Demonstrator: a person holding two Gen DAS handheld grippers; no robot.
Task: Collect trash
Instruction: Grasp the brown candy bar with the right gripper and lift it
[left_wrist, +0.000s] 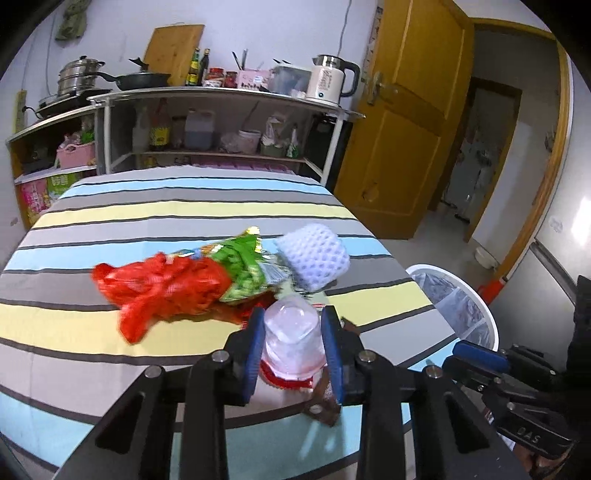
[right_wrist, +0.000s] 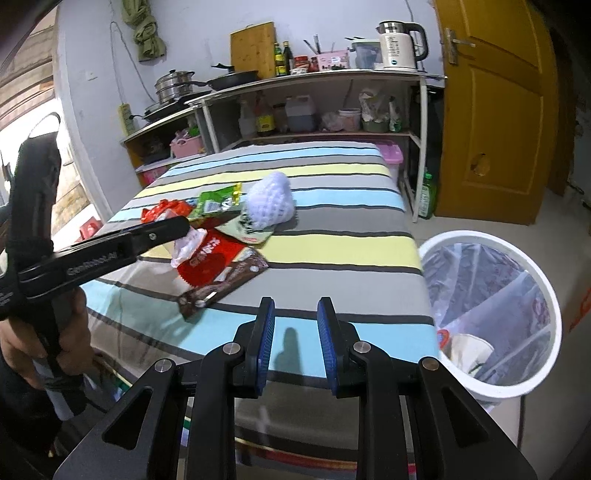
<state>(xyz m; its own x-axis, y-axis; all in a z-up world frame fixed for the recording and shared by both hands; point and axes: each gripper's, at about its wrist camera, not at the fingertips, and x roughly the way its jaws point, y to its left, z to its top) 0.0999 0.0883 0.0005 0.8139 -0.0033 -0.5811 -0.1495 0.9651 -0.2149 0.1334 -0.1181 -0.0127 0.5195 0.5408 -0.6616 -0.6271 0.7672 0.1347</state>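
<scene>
Left gripper (left_wrist: 293, 338) jaws clamping clear plastic cup (left_wrist: 291, 334), wrappers (left_wrist: 207, 280) beyond

A striped tabletop (right_wrist: 332, 177) fills the middle. Beyond it, at 12 o'clock, a metal shelf rack (right_wrist: 314, 77) carries a white electric kettle (right_wrist: 399, 46), a black frying pan (right_wrist: 236, 79), a steel steamer pot (right_wrist: 173, 86), sauce bottles (right_wrist: 283, 57) and a wooden cutting board (right_wrist: 253, 46) leaning on the wall. A yellow-brown wooden door (right_wrist: 495, 110) stands at 2 o'clock. A green cloth (right_wrist: 146, 29) hangs at 11 o'clock.

Trash pile (right_wrist: 221, 236) on table (right_wrist: 332, 243) w/ bin (right_wrist: 491, 384) to its right, shelf (right_wrist: 314, 107) behind
</scene>
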